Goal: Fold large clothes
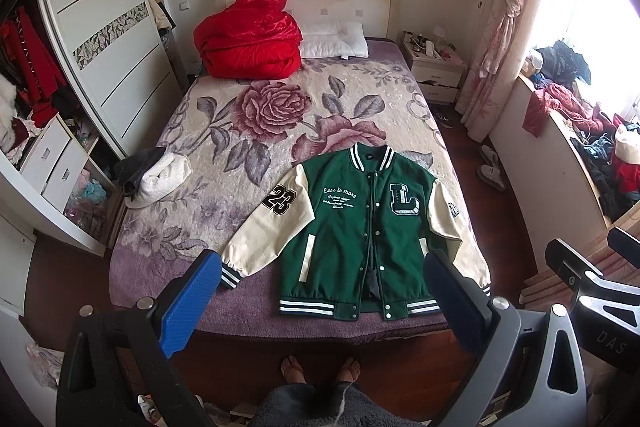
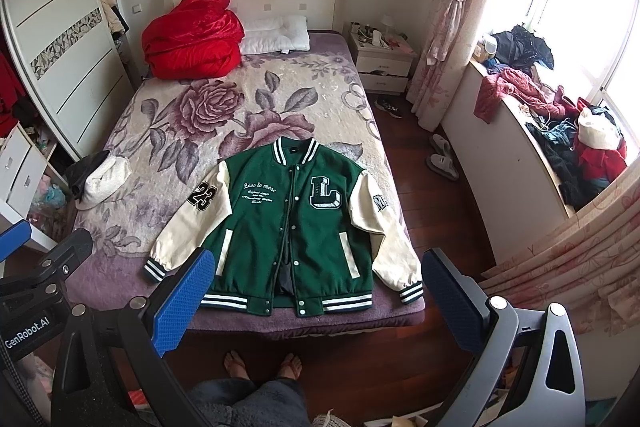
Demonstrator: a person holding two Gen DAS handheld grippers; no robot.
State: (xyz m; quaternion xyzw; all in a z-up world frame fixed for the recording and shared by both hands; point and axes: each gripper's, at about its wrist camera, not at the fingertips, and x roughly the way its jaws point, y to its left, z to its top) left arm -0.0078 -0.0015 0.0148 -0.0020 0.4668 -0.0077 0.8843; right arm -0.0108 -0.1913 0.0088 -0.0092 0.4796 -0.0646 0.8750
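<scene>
Overhead, left to right: left gripper (image 1: 320, 291) held above the bed's (image 1: 256, 131) foot, jaws wide apart, empty. Green jacket (image 1: 352, 227) lies flat, front up, sleeves spread, hem at the near edge. Right gripper (image 2: 316, 287) likewise spread, gripping nothing. Person's feet (image 2: 262, 365) stand below on the floor.

A home bedroom is shown. A double bed (image 1: 280, 131) with a floral blanket, a white pillow (image 1: 334, 41) and a red duvet (image 1: 248, 43) is flanked by a sliding-door wardrobe (image 1: 100, 39), a cluttered bedside table (image 1: 434, 67), pink tied curtains (image 1: 500, 39) and clothes heaped on a window ledge (image 2: 560, 131).
</scene>
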